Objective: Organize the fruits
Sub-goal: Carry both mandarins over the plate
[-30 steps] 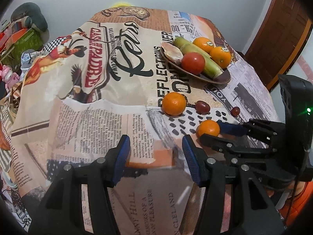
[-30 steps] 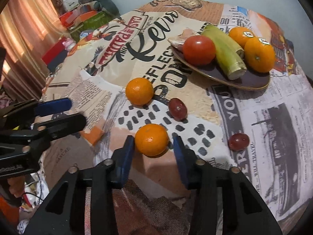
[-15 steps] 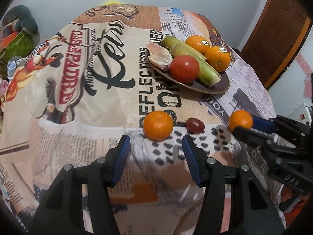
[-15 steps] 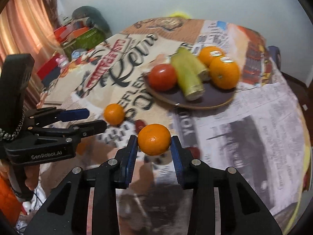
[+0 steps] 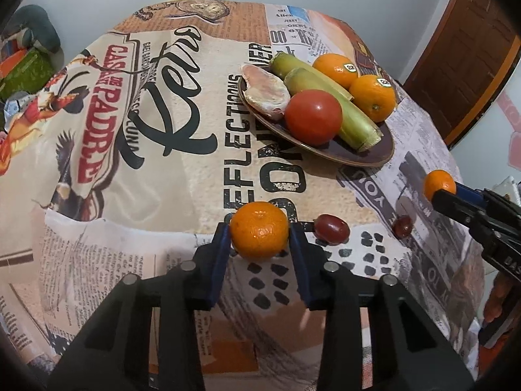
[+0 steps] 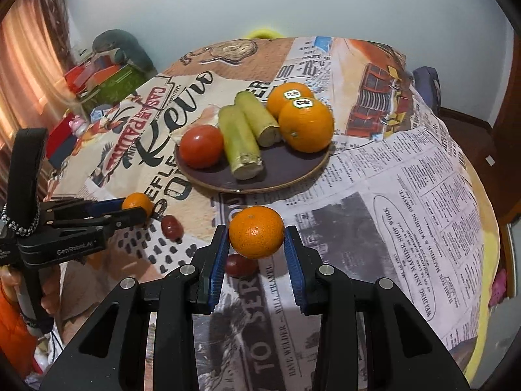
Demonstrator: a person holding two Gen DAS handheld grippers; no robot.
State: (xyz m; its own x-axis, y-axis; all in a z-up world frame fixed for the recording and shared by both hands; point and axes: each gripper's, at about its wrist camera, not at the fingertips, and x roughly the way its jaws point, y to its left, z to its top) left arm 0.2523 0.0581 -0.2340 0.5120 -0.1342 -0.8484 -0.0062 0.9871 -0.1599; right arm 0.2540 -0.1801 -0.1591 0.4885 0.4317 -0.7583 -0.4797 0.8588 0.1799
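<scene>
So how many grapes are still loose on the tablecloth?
2. One grape lies just right of the left hand-held gripper; the other grape sits farther right, below the right hand-held gripper. More could be hidden behind the plate.

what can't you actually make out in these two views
- Left wrist view: whether the left gripper is already pinching its tangerine or only straddling it; contact is unclear.
- Right wrist view: the grape beneath the right gripper's tangerine is partly hidden by it.
- Right wrist view: the pale peeled fruit on the plate is hidden behind the tomato.
</scene>
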